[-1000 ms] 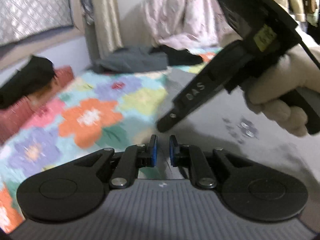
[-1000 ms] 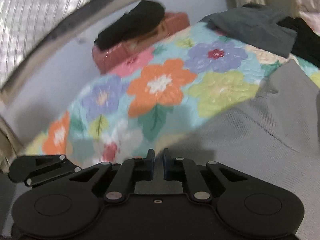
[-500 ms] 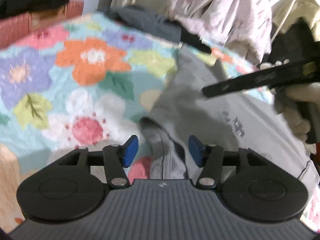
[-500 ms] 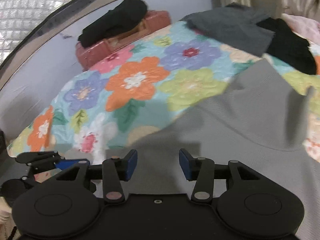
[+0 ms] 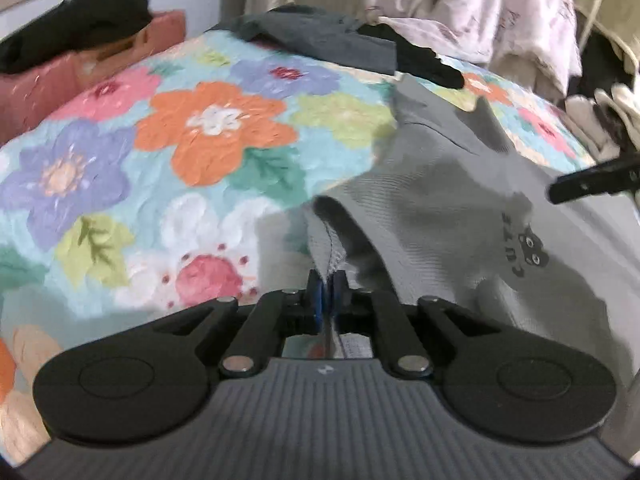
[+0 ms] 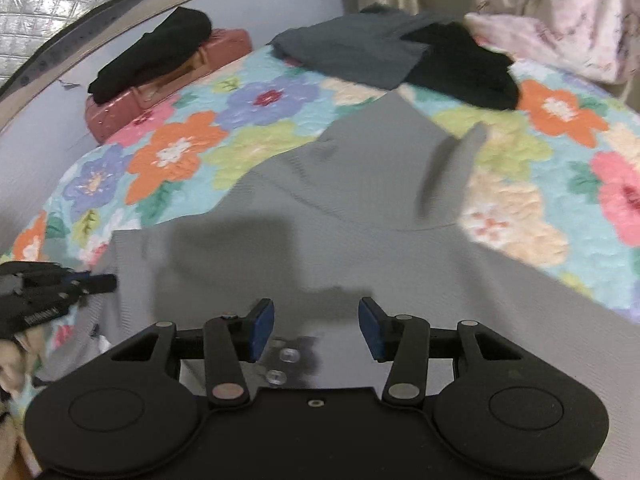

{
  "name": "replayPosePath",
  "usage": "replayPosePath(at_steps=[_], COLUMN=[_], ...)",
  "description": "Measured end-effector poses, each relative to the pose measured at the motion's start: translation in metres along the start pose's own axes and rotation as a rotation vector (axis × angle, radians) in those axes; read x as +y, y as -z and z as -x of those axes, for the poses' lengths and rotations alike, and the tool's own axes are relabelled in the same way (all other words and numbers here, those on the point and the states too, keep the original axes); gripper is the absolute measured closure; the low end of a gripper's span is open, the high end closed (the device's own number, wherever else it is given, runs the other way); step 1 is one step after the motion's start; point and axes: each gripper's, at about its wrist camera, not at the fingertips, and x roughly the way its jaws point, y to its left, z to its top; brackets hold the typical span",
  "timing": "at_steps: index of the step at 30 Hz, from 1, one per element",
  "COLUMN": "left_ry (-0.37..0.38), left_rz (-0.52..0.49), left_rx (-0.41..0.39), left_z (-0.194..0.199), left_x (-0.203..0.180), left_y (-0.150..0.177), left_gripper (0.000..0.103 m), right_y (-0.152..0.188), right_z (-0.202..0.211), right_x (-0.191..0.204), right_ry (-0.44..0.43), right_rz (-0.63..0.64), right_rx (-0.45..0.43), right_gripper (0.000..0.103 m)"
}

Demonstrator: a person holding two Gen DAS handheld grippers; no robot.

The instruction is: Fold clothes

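Observation:
A light grey t-shirt [image 5: 460,216] with a small dark cat print [image 5: 528,248] lies spread on the floral quilt [image 5: 200,140]. My left gripper [image 5: 329,285] is shut on a bunched edge of the shirt, which rises in a fold just ahead of the blue pads. In the right wrist view the same grey shirt [image 6: 360,208] fills the middle, and my right gripper [image 6: 316,326] hangs open above its print with nothing between the fingers. The left gripper [image 6: 96,280] shows at the far left there, pinching the shirt's edge.
A dark grey garment [image 6: 352,52] and a black one [image 6: 464,72] lie at the far side of the quilt. A pink-white blanket [image 5: 460,12] is heaped behind them. A reddish box [image 6: 160,88] with black cloth on top stands at the far left. A gloved hand [image 5: 600,120] holds the right gripper.
My left gripper opened over the shirt's bunched edge, then shut on it. My right gripper went from shut to open and now sits over the shirt's print.

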Motion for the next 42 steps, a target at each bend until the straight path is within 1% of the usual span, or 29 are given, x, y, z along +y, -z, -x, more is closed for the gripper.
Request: replayPosePath(at_steps=[1, 3, 5, 6, 8, 9, 11, 12, 14, 16, 17, 19, 21, 23, 26, 29, 31, 32, 34, 35, 36, 37, 38, 39, 40, 42], left_ry=[0.000, -0.003, -0.017, -0.001, 0.068, 0.085, 0.101, 0.103, 0.105, 0.093, 0.087, 0.086, 0.087, 0.103, 0.128, 0.168, 0.173, 0.165, 0.150, 0.147, 0.148, 0.147, 0.140, 0.132, 0.130, 0.150], left_rz=[0.027, 0.077, 0.110, 0.122, 0.113, 0.097, 0.032, 0.001, -0.049, -0.089, -0.098, -0.071, -0.036, 0.000, 0.051, 0.109, 0.097, 0.077, 0.036, 0.033, 0.044, 0.039, 0.022, 0.012, 0.026, 0.087], left_rx=[-0.019, -0.083, -0.157, -0.181, -0.182, -0.173, -0.172, -0.168, -0.155, -0.148, -0.144, -0.117, -0.088, -0.059, -0.018, -0.012, -0.018, -0.019, -0.020, -0.019, -0.011, -0.003, -0.002, 0.000, 0.007, 0.002], left_z=[0.005, 0.020, 0.039, 0.046, 0.050, 0.047, 0.038, 0.031, 0.010, -0.011, -0.025, -0.047, -0.068, -0.088, -0.110, -0.121, -0.127, -0.130, -0.135, -0.138, -0.141, -0.145, -0.148, -0.150, -0.151, -0.145], left_x=[0.002, 0.003, 0.001, -0.002, -0.012, -0.019, -0.039, -0.049, -0.068, -0.081, -0.084, -0.084, -0.083, -0.079, -0.076, -0.074, -0.077, -0.080, -0.085, -0.086, -0.087, -0.089, -0.092, -0.094, -0.094, -0.088], left_y=[-0.003, -0.011, -0.020, -0.024, -0.035, -0.042, -0.054, -0.060, -0.071, -0.079, -0.084, -0.090, -0.096, -0.101, -0.103, -0.106, -0.110, -0.112, -0.116, -0.118, -0.119, -0.121, -0.123, -0.123, -0.124, -0.123], left_gripper=[0.072, 0.069, 0.050, 0.049, 0.049, 0.049, 0.049, 0.049, 0.049, 0.049, 0.049, 0.049, 0.049, 0.049, 0.049, 0.049, 0.049, 0.049, 0.049, 0.049, 0.048, 0.048, 0.048, 0.048, 0.048, 0.048], right_y=[-0.001, -0.006, -0.012, -0.015, -0.019, -0.020, -0.017, -0.016, -0.016, -0.017, -0.019, -0.022, -0.030, -0.037, -0.045, -0.048, -0.051, -0.053, -0.059, -0.062, -0.065, -0.069, -0.073, -0.075, -0.077, -0.075], right_z=[0.005, 0.012, 0.016, 0.016, 0.009, 0.006, 0.002, 0.001, -0.002, -0.007, -0.009, -0.015, -0.025, -0.036, -0.052, -0.069, -0.082, -0.088, -0.099, -0.104, -0.108, -0.111, -0.113, -0.113, -0.111, -0.097], right_x=[-0.005, -0.011, -0.017, -0.020, -0.029, -0.033, -0.030, -0.023, -0.011, -0.014, -0.020, -0.038, -0.048, -0.060, -0.091, -0.115, -0.120, -0.123, -0.123, -0.123, -0.122, -0.118, -0.114, -0.110, -0.107, -0.099], right_ry=[0.005, 0.017, 0.032, 0.033, -0.026, -0.057, -0.126, -0.136, -0.101, -0.050, -0.030, 0.032, 0.163, 0.191, 0.089, -0.003, -0.035, -0.044, -0.013, 0.004, 0.020, 0.032, 0.035, 0.004, -0.025, -0.065], right_rz=[0.002, 0.006, 0.014, 0.010, -0.064, -0.101, -0.152, -0.118, -0.024, 0.002, -0.023, -0.070, -0.019, 0.005, -0.148, -0.313, -0.368, -0.391, -0.401, -0.399, -0.390, -0.350, -0.309, -0.269, -0.238, -0.235], right_rx=[-0.007, -0.023, -0.039, -0.041, 0.003, 0.020, 0.024, 0.014, -0.032, -0.078, -0.103, -0.154, -0.171, -0.165, -0.147, -0.146, -0.142, -0.139, -0.136, -0.133, -0.129, -0.122, -0.121, -0.138, -0.156, -0.207], right_gripper=[0.051, 0.051, 0.051, 0.051, 0.050, 0.050, 0.050, 0.050, 0.050, 0.050, 0.050, 0.050, 0.049, 0.049, 0.049, 0.049, 0.049, 0.047, 0.046, 0.046, 0.046, 0.045, 0.049, 0.063, 0.099, 0.098])
